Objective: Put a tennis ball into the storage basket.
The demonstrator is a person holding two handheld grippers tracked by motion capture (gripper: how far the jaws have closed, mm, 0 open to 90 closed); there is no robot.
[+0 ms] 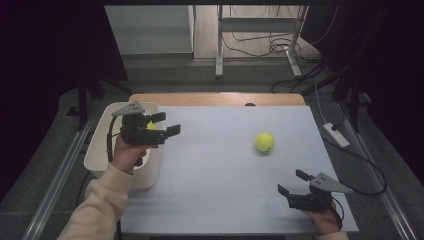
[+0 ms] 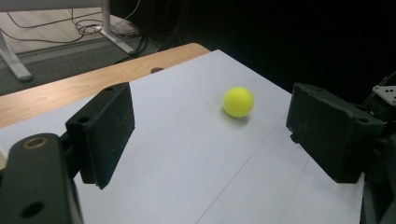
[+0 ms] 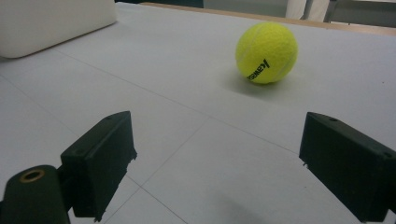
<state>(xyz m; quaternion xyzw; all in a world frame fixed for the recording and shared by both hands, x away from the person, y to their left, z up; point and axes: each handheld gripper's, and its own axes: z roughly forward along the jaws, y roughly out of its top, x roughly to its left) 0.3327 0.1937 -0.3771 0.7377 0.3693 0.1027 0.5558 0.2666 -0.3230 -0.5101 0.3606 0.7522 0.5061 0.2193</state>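
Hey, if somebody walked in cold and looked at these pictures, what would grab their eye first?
The bright yellow tennis ball, alone on the pale table, right of centre. Next, the two black grippers: the left gripper held open above the white bin at the table's left edge, the right gripper open near the front right corner, aimed toward the ball.

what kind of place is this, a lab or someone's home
Most likely a lab or recording workspace: a white-covered table under dark surrounds, loose cables on the floor, and a bare desk frame behind.

White table (image 1: 220, 190), tennis ball (image 1: 264, 142), bin (image 1: 100, 150)
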